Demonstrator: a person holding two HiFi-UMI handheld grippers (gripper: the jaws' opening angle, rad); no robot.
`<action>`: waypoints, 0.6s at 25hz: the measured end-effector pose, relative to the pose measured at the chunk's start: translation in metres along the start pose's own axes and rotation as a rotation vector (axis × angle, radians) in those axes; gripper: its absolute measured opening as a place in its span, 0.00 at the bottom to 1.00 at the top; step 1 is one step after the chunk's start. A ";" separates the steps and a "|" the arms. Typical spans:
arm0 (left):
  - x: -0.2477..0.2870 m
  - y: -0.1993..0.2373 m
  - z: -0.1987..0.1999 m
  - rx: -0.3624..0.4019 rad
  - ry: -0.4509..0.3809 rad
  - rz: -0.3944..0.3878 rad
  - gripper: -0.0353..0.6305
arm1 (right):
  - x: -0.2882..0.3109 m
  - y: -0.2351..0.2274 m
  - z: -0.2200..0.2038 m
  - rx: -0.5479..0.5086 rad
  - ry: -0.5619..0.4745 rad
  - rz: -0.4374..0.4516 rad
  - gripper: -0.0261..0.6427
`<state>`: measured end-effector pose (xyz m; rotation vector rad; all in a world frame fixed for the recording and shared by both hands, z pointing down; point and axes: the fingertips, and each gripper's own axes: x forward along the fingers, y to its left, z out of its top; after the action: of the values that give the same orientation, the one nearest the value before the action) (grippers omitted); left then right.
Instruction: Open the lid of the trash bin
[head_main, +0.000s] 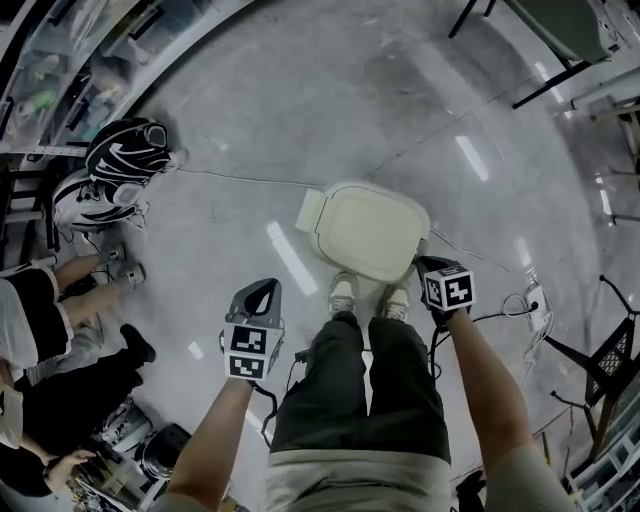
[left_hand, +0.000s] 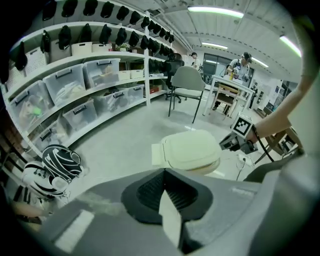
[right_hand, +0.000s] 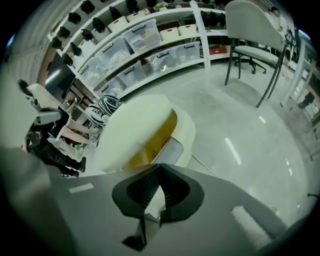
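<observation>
Down at the bottom of the head view, both forearms reach forward and downward on either side of the person's legs, elbows bent, each hand wrapped round a tool. Left of centre, the left gripper (head_main: 258, 298) hangs short of the bin and well apart from it. Its own view shows its fingers pressed together with nothing in them. I judge it is parked clear so the other tool has room.

Right of centre, the right arm stretches further, and the right gripper (head_main: 428, 268) has its tip at the near right edge of the lid (head_main: 370, 228). Its fingers look closed too, tips just against the rim; whether a lip of the rim is nipped between them I cannot tell.

The person's shoes (head_main: 343, 292) stand tight against the foot of the trash bin (right_hand: 192, 132), which sits on the floor at mid-frame, close enough, I'd say, to work the lid from above. In the right gripper view a yellow strip shows under the pale lid, so it looks raised a crack on that side, with most of the swing yet to do.

Beyond, a thin cable (head_main: 240, 180) crosses the floor towards a black-and-white striped bundle (head_main: 125, 150) at the upper left, by the shelving (left_hand: 75, 85).
</observation>
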<state>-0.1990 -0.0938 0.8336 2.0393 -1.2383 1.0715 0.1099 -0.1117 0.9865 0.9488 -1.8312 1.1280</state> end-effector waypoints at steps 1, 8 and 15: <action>-0.002 0.001 -0.006 -0.008 0.010 0.003 0.06 | 0.000 0.000 0.000 0.011 -0.005 0.006 0.05; -0.024 0.000 -0.005 -0.041 0.016 0.002 0.06 | -0.019 0.014 0.016 0.069 -0.039 -0.024 0.04; -0.065 0.004 0.051 -0.048 -0.057 0.020 0.06 | -0.091 0.054 0.055 0.050 -0.119 -0.005 0.04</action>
<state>-0.2020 -0.1031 0.7513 2.0377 -1.3031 0.9898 0.0893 -0.1267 0.8705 1.0686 -1.9017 1.1409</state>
